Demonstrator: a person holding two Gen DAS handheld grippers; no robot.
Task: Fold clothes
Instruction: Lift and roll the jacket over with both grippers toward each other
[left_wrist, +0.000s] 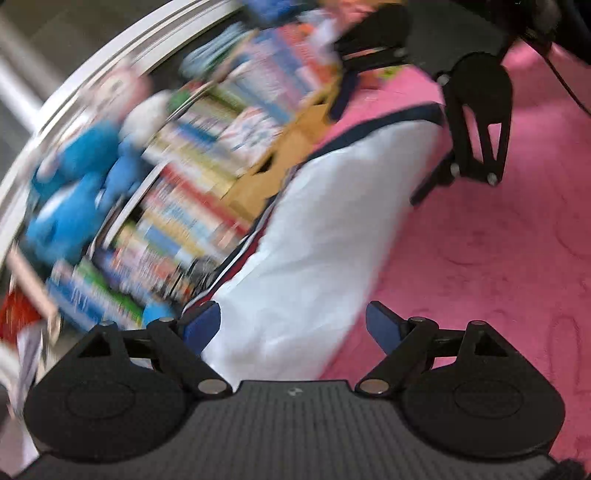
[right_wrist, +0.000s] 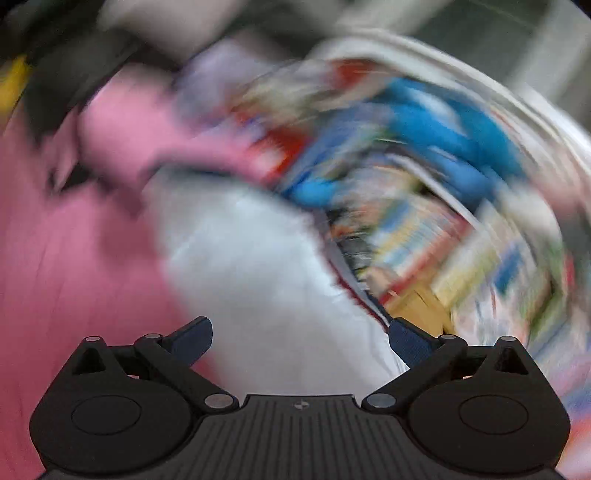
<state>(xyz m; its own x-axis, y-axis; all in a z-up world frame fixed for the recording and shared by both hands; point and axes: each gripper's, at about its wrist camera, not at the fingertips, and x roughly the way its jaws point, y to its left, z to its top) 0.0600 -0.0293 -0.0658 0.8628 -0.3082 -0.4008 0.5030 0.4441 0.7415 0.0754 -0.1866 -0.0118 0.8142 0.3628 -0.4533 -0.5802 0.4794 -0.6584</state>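
- Left wrist view: your left claw (left_wrist: 293, 326) stands wide, both blue pads apart with nothing pinched between them — released.
- The white garment (left_wrist: 332, 236) lies straight ahead of that claw on the pink blanket (left_wrist: 498, 266), running away from the pads as a long folded strip; its near end sits between and just beyond your fingertips, untouched by either pad as far as the view shows.
- A dark navy trim with red and white stripes (left_wrist: 236, 262) edges the garment on the claw's left side.
- Far ahead and to the right, your right claw (left_wrist: 476, 136) hangs over the garment's far end; from here its grip can't be read.
- Left of your claw, a blurred shelf of colourful books (left_wrist: 192, 184), a blue plush toy (left_wrist: 85, 173) beside them, and a brown cardboard box (left_wrist: 273, 162) touching the garment's edge.
- Right wrist view: heavy motion blur, but your right claw (right_wrist: 301, 338) is plainly spread, pads well apart, gripping nothing — let go.
- The white garment (right_wrist: 258, 258) fills the space directly ahead of and between those pads, resting on the pink blanket (right_wrist: 66, 258), which spreads off to the claw's left.
- To the claw's right, smeared books (right_wrist: 443, 240) and a blue plush shape (right_wrist: 454, 133); details are too blurred to tell.
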